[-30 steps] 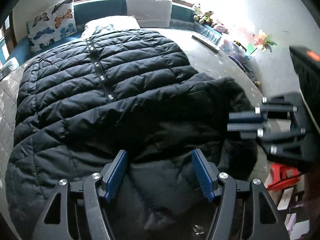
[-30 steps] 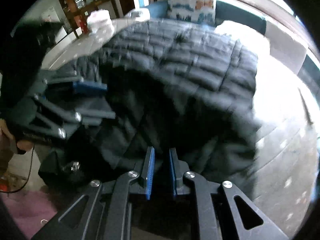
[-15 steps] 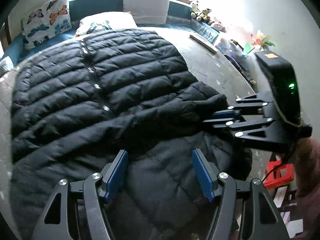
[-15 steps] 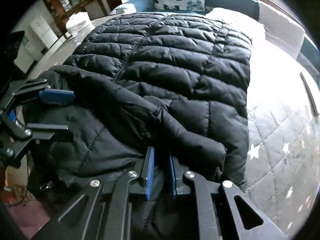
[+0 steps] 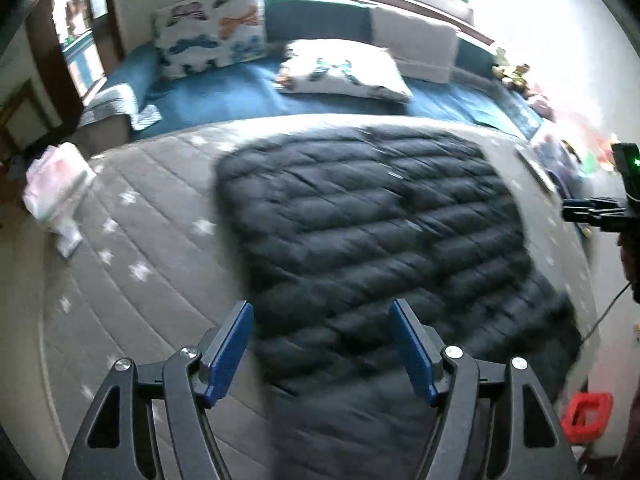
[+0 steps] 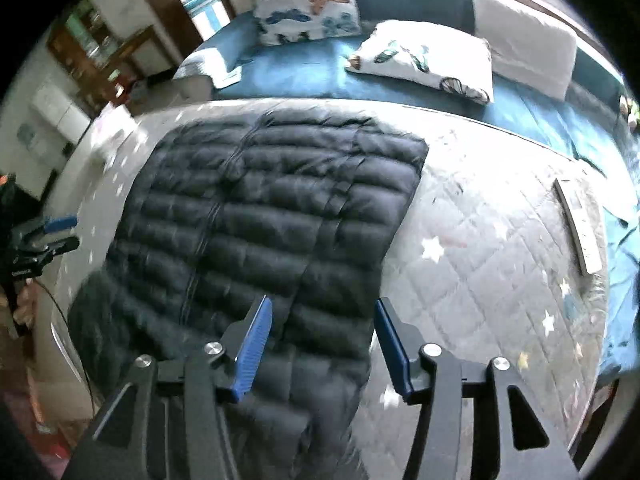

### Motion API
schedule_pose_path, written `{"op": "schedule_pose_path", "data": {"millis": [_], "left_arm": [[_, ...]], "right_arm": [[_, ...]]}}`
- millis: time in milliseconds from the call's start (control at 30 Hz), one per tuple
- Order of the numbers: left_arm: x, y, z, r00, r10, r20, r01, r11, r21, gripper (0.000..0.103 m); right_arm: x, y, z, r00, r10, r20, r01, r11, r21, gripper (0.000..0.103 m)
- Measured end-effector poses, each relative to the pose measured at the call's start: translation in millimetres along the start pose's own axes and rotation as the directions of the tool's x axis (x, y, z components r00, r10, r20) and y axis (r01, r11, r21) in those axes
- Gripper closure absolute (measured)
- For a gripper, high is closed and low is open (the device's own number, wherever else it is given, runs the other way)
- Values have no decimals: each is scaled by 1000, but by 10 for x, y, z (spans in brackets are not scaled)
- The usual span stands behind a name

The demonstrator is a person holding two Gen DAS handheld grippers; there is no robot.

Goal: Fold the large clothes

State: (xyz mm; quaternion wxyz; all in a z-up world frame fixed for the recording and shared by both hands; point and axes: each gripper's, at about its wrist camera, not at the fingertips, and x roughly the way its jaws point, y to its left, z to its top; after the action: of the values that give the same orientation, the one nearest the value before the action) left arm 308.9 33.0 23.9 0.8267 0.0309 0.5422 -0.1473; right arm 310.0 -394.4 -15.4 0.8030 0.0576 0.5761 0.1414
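A black quilted puffer jacket (image 5: 372,232) lies spread flat on a grey star-quilted bed (image 5: 132,264), zipper up; it also shows in the right wrist view (image 6: 272,216). My left gripper (image 5: 322,340) is open and empty above the jacket's near left edge. My right gripper (image 6: 324,332) is open and empty above the jacket's near right edge. The right gripper also shows at the right edge of the left wrist view (image 5: 592,212). The left gripper shows at the left edge of the right wrist view (image 6: 60,232).
Butterfly pillows (image 5: 208,32) and a white pillow (image 5: 344,68) lie on a blue bench at the back. A white bag (image 5: 56,184) sits at the bed's left edge. A flat remote-like strip (image 6: 576,224) lies at the right. A red stool (image 5: 588,412) stands on the floor.
My right gripper has opened and let go of the jacket fold. Both grippers have pulled back and up, so the whole jacket now shows lying flat. The left gripper stays open.
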Motion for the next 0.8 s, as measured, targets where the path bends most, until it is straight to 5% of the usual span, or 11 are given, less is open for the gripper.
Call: {"op": "schedule_pose_path", "data": {"millis": [67, 333, 800], "left_arm": [[114, 306, 165, 1000, 29, -6, -29, 999, -39, 28], [763, 1169, 613, 999, -42, -6, 40, 975, -220, 28], [1652, 1442, 853, 982, -180, 51, 186, 915, -358, 28]], "right_arm": [[164, -131, 164, 1000, -5, 2, 5, 999, 41, 45], [820, -667, 571, 997, 73, -13, -70, 981, 180, 45], [1199, -1038, 706, 962, 266, 62, -273, 930, 247, 45]]}}
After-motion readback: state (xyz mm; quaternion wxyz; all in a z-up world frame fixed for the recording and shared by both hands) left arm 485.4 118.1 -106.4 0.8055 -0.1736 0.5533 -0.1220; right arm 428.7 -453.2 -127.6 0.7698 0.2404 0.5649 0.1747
